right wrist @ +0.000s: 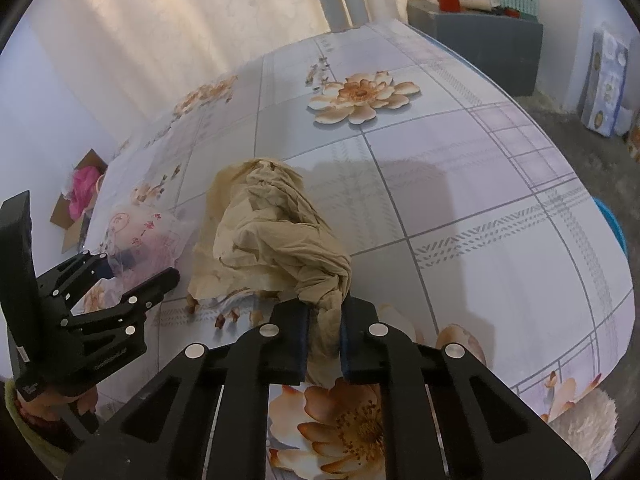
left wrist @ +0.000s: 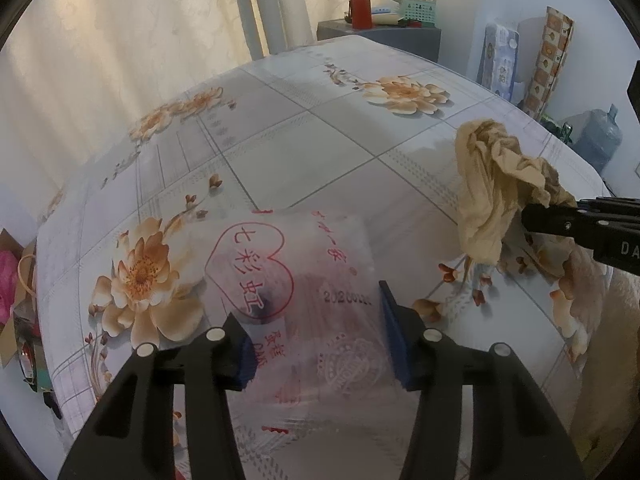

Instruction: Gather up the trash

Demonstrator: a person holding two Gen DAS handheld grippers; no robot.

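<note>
A clear plastic bag [left wrist: 304, 280] with red print lies on the flowered tablecloth [left wrist: 304, 140], and my left gripper [left wrist: 318, 348] has a blue pad against each side of it. The same bag [right wrist: 140, 232] and left gripper [right wrist: 136, 270] show at the left of the right wrist view. A crumpled tan paper wad [right wrist: 272, 232] rests on the cloth to the right of the bag. My right gripper [right wrist: 324, 336] is shut on its near twisted end. In the left wrist view the wad [left wrist: 484, 184] hangs from the right gripper [left wrist: 528, 216] at the right edge.
A grey cabinet [left wrist: 400, 38] beyond the table carries a red flask [left wrist: 361, 8] and a green basket. A cardboard box [right wrist: 70, 216] with something pink stands on the floor to the left. A water jug [left wrist: 600, 136], a tissue pack and a blue bin [right wrist: 616, 232] are on the right.
</note>
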